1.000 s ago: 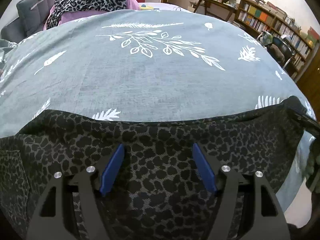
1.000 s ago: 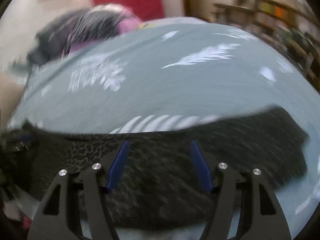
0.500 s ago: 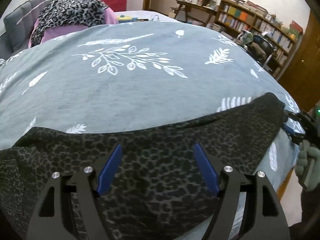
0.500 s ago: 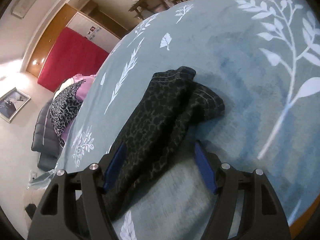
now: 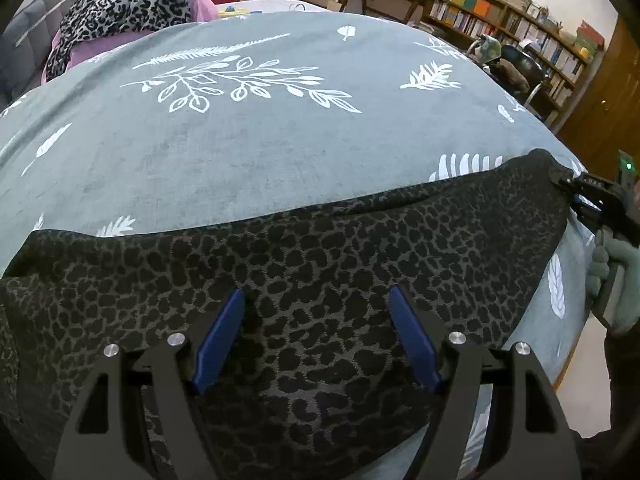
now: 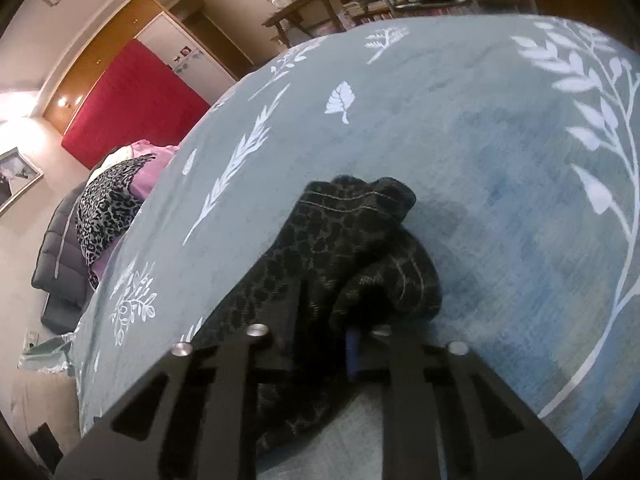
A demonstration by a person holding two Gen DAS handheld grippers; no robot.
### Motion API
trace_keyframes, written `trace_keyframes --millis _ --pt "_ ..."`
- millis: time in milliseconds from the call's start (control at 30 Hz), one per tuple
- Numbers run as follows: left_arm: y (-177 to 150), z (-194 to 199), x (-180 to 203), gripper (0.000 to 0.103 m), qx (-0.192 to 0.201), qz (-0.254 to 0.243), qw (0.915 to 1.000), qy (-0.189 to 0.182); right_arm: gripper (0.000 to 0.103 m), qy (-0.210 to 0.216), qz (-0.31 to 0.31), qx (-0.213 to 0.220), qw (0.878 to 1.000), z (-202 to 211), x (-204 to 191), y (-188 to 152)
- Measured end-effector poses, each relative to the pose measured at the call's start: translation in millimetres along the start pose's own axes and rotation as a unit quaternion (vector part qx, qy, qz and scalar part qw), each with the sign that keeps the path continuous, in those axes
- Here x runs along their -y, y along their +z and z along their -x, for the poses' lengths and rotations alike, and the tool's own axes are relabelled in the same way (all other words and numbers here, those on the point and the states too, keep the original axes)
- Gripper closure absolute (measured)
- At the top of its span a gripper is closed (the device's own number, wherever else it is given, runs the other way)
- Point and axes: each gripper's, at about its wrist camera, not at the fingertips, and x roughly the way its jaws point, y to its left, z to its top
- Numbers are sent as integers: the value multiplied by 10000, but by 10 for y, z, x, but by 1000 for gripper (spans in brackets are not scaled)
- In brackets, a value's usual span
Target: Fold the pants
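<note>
The dark leopard-print fabric pants lie stretched along the near edge of the bed, which wears a grey leaf-print cover, long axis left to right. The left gripper hovers wide above the mid-section, holding nothing. The right gripper is closed on the bunched hem end toward the right edge, so it is the arm positioned to carry that end leftward.

Dark leopard-print pants lie stretched lengthwise across the bed, hem end bunched and lifted.
</note>
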Motion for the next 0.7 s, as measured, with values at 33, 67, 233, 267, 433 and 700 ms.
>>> trace_keyframes --millis 33,67,233,267,433,700 --pt "9 18 -21 28 19 25 10000 11 90 14 131 79 9999 61 -66 5" --pt "12 37 -45 28 34 46 10000 21 91 39 267 155 9995 122 -143 11" --pt "59 157 -142 28 175 190 9997 44 95 485 1044 455 9923 458 -716 3" --pt "69 197 -160 28 222 224 9995 52 95 566 1204 505 9898 503 -835 -2" --pt "69 343 -287 28 373 424 9984 72 95 1069 2067 641 9704 758 -1513 -255" --pt "-83 481 -536 28 420 800 9959 76 95 1576 3255 295 9319 712 -2438 -1111"
